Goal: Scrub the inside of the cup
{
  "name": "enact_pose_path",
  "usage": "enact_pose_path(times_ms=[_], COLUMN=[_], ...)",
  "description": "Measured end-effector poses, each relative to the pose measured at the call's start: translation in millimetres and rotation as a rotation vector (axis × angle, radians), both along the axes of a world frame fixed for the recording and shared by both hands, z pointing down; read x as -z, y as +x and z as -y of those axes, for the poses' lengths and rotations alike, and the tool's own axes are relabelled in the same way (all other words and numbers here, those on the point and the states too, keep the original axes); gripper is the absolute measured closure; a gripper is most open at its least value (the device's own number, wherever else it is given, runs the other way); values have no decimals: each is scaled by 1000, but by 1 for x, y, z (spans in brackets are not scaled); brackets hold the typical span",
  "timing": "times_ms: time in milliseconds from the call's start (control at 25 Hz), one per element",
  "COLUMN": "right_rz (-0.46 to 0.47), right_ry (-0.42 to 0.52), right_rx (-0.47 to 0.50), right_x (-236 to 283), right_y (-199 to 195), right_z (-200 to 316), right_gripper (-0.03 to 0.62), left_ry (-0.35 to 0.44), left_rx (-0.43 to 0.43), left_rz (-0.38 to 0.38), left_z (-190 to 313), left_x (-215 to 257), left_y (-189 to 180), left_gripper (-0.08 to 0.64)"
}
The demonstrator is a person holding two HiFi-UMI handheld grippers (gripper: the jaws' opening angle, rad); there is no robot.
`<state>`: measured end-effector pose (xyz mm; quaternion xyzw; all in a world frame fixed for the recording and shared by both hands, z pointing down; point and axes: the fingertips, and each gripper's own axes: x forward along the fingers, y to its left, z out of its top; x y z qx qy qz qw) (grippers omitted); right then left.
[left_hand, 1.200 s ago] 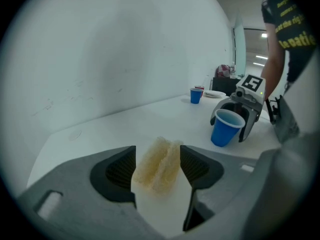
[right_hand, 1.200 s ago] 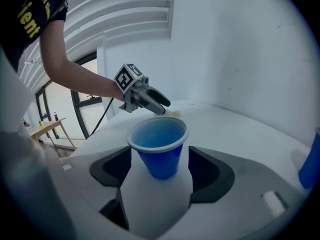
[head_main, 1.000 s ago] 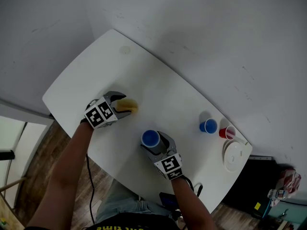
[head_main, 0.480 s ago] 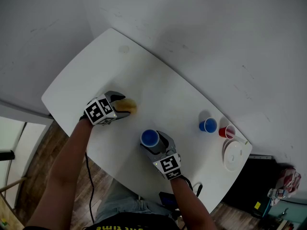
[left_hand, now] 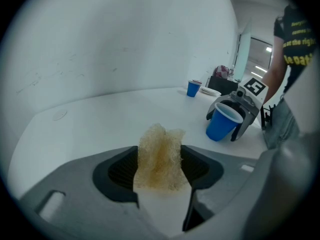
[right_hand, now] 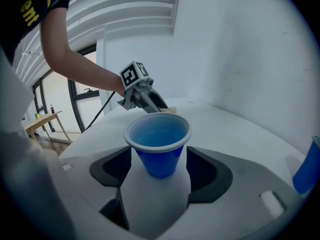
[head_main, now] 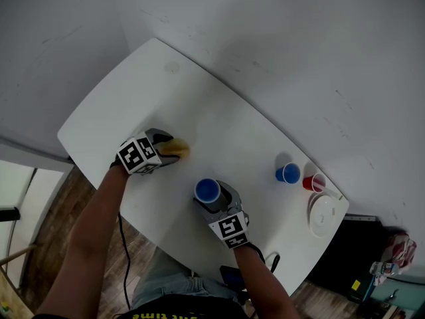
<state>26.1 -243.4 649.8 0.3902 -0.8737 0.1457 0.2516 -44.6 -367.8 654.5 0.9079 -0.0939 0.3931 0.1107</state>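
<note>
A blue plastic cup (head_main: 208, 191) sits tilted in my right gripper (head_main: 211, 199), which is shut on the cup's lower wall (right_hand: 159, 154); its open mouth faces up and it looks empty inside. A frayed yellow scrub pad (left_hand: 160, 156) stands squeezed between the pads of my left gripper (left_hand: 160, 170). Those jaws have just been closing on it. In the head view the left gripper (head_main: 167, 146) rests low on the white table (head_main: 133, 98) with the scrub pad (head_main: 179, 149) poking out. It lies a hand's width to the upper left of the cup.
A second blue cup (head_main: 289, 173), a red cup (head_main: 314, 183) and a white plate (head_main: 324, 214) stand at the table's far right end. The table edge runs just behind both arms. A cable hangs below the left forearm.
The left gripper has tipped slightly over the scrub pad, which now shows a little less. The right gripper and the cup have stayed in place.
</note>
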Motion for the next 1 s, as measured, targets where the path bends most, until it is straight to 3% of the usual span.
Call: enact_pose_path(times_ms=[200, 400, 480, 1000], right_rz=[-30, -86, -97, -102], right_ry=[-8, -8, -9, 7], right_rx=[-10, -24, -27, -27], right_x=[-3, -5, -5, -1], right_y=[1, 4, 5, 8], right_z=[1, 5, 6, 5], right_gripper=[244, 288, 313, 329], left_ry=[16, 20, 17, 2], left_rx=[19, 41, 48, 89], left_rz=[-15, -36, -45, -82], left_z=[1, 1, 1, -11], left_x=[5, 7, 8, 11], left_y=[-1, -2, -2, -7], left_gripper=[354, 406, 418, 457])
